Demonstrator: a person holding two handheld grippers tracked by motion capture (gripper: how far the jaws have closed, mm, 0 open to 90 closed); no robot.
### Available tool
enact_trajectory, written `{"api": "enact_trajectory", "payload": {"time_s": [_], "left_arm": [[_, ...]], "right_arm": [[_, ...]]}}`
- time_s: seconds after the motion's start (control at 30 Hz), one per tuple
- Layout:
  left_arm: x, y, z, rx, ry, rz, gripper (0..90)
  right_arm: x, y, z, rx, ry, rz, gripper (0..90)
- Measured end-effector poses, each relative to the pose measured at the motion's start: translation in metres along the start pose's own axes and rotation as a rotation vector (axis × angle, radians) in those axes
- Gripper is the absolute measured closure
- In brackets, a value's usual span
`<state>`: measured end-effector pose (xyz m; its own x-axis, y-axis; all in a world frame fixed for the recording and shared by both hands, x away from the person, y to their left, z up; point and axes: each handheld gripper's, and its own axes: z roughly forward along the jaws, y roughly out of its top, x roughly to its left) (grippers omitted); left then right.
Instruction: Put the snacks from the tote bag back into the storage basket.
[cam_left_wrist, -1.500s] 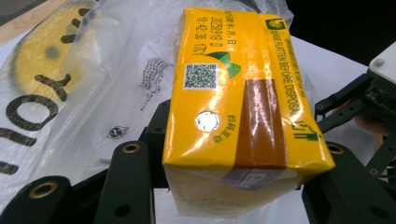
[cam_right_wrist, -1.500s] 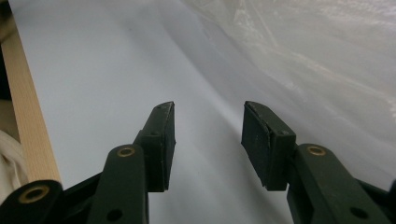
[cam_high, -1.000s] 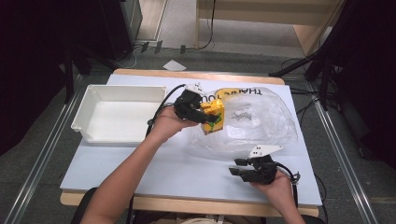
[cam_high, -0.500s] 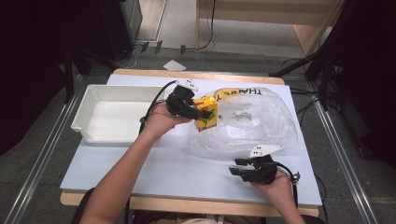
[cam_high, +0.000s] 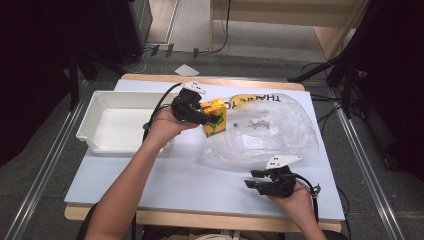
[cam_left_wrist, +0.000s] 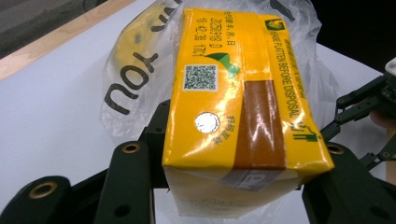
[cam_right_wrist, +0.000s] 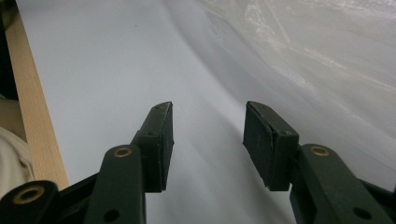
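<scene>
Lifting the yellow carton (cam_high: 213, 116) clear of the plastic bag (cam_high: 270, 132), left tongs (cam_high: 207, 119) clamp it and have carried it toward the white bin (cam_high: 90, 125) vs. a sec ago. Right tongs (cam_high: 252, 179) rest empty on the bench (cam_high: 165, 175), jaws just widened. Drop-off likely next.

**My equipment, condition as seen**

My left gripper (cam_high: 212, 119) and right gripper (cam_high: 255, 181) are black, each with two flat-padded jaws on linked arms pinned by brass-coloured rivets. I note a pale three-cornered plate on top of each and a black cable trailing from the body. My forearms are bare, no sleeves visible.
</scene>
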<state>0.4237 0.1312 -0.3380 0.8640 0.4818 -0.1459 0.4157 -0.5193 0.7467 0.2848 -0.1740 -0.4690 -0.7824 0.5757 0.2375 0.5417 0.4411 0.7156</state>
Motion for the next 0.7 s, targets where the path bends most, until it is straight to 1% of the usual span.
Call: {"api": "enact_trajectory", "payload": {"time_s": [0.13, 0.2, 0.23, 0.3, 0.4, 0.43, 0.5, 0.6, 0.7], "left_arm": [[0.002, -0.001, -0.007, -0.015, 0.004, -0.012, 52.9], [0.001, -0.002, -0.011, -0.017, 0.006, -0.006, 52.9], [0.001, -0.002, -0.013, -0.022, 0.015, -0.004, 52.9], [0.0, -0.003, -0.016, -0.02, 0.02, 0.001, 52.9], [0.003, -0.005, -0.02, -0.021, 0.027, -0.013, 52.9], [0.004, -0.005, -0.022, -0.016, 0.033, -0.011, 52.9], [0.006, -0.006, -0.025, -0.011, 0.038, -0.02, 52.9], [0.008, -0.007, -0.03, -0.009, 0.049, -0.022, 52.9], [0.009, -0.007, -0.035, -0.018, 0.06, -0.022, 52.9]], "right_arm": [[-0.001, 0.0, 0.0, -0.003, 0.003, 0.0, 53.7], [0.0, 0.0, 0.0, -0.003, 0.004, 0.0, 53.7], [0.0, 0.0, 0.0, -0.002, 0.007, 0.005, 53.6], [0.001, 0.001, 0.0, -0.015, 0.017, 0.006, 53.7], [0.001, 0.001, 0.0, -0.009, 0.012, 0.0, 53.7], [0.001, 0.001, 0.001, -0.007, 0.009, -0.003, 53.6], [0.001, 0.001, 0.001, -0.001, 0.006, -0.004, 53.7], [0.001, 0.002, 0.002, 0.001, 0.009, -0.006, 53.6], [0.001, 0.002, 0.002, 0.002, 0.013, -0.011, 53.7]]}}
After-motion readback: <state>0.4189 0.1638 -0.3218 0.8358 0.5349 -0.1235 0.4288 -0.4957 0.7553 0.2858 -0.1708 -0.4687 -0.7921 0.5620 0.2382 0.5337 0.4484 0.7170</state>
